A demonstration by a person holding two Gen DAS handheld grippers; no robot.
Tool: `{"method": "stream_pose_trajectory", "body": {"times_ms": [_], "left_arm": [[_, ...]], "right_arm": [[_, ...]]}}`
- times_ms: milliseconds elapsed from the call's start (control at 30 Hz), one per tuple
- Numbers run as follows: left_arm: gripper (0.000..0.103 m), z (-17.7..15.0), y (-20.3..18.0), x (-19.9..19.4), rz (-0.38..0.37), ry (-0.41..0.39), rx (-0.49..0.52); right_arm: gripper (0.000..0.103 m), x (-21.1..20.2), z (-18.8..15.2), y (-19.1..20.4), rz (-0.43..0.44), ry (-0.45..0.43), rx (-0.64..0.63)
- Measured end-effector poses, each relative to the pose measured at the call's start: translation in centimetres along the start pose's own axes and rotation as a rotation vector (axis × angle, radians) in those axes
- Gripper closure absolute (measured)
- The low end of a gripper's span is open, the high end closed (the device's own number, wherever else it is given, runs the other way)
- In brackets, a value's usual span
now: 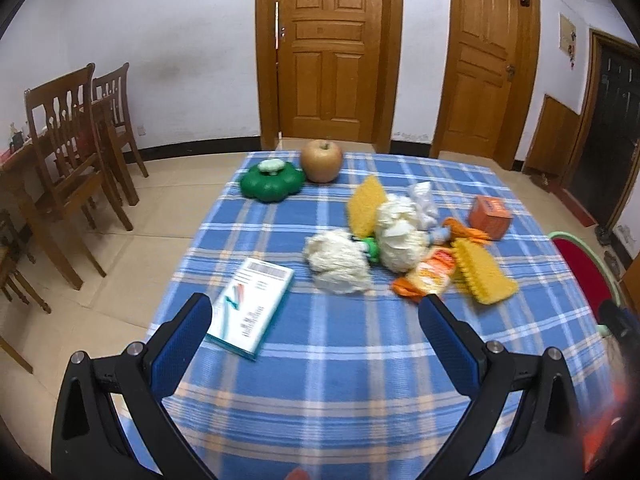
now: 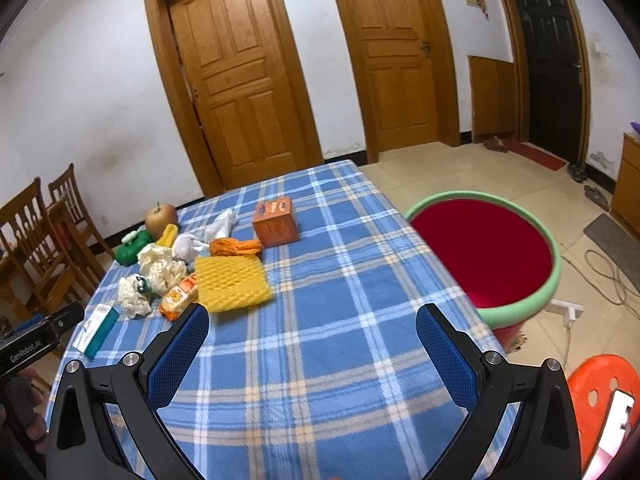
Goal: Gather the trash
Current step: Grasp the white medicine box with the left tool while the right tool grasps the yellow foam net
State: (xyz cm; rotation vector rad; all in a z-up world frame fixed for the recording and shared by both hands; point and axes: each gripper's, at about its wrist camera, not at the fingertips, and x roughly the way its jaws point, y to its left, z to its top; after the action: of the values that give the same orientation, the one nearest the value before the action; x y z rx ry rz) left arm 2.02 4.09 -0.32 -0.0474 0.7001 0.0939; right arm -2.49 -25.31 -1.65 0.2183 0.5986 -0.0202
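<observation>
A heap of trash lies mid-table on the blue plaid cloth (image 1: 340, 360): crumpled white paper wads (image 1: 338, 262) (image 2: 134, 294), yellow foam netting (image 1: 486, 274) (image 2: 230, 278), an orange snack wrapper (image 1: 426, 276) (image 2: 178, 298), orange peel-like scraps (image 2: 236, 247) and white tissue (image 1: 422, 202). My left gripper (image 1: 316, 310) hovers open just short of the heap, empty. My right gripper (image 2: 312, 318) is open and empty over bare cloth, right of the yellow netting. The red, green-rimmed bin (image 2: 486, 254) stands on the floor off the table's right edge.
An apple (image 1: 321, 160), a green flower-shaped lid (image 1: 272, 180), an orange box (image 1: 491, 216) (image 2: 276, 220) and a white-teal box (image 1: 252, 306) also sit on the table. Wooden chairs (image 1: 76, 160) stand left. An orange stool (image 2: 600, 392) and cables (image 2: 604, 276) are at the right.
</observation>
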Motion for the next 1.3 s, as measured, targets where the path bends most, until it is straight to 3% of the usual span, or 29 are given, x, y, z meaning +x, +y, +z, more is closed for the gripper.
{"method": "stream_pose_trajectory", "body": {"times_ms": [167, 467, 733, 1000, 1167, 1300], "left_arm": [[0.002, 0.5, 1.9, 1.5, 0.026, 0.032, -0.014], [0.002, 0.9, 4.7, 4.2, 0.042, 0.087, -0.034], [0.003, 0.3, 6.0, 7.5, 0.025, 0.162, -0.03], [0.031, 0.0, 7.3, 10.3, -0.065, 0.251, -0.113], [0.044, 0.5, 7.3, 10.8, -0.117, 0.256, -0.09], [0.049, 0.8, 7.4, 11.0, -0.138, 0.253, -0.072]], "right_arm": [[0.0, 1.7, 0.7, 0.7, 0.036, 0.02, -0.004], [0.0, 6.2, 1.5, 3.0, 0.12, 0.155, -0.026], [0.0, 10.2, 1.9, 4.9, 0.101, 0.259, -0.064], [0.0, 12.9, 1.7, 6.1, 0.053, 0.312, -0.11], [0.001, 14.2, 1.4, 6.6, 0.01, 0.35, -0.121], [0.023, 14.4, 1.2, 7.1, -0.018, 0.348, -0.119]]}}
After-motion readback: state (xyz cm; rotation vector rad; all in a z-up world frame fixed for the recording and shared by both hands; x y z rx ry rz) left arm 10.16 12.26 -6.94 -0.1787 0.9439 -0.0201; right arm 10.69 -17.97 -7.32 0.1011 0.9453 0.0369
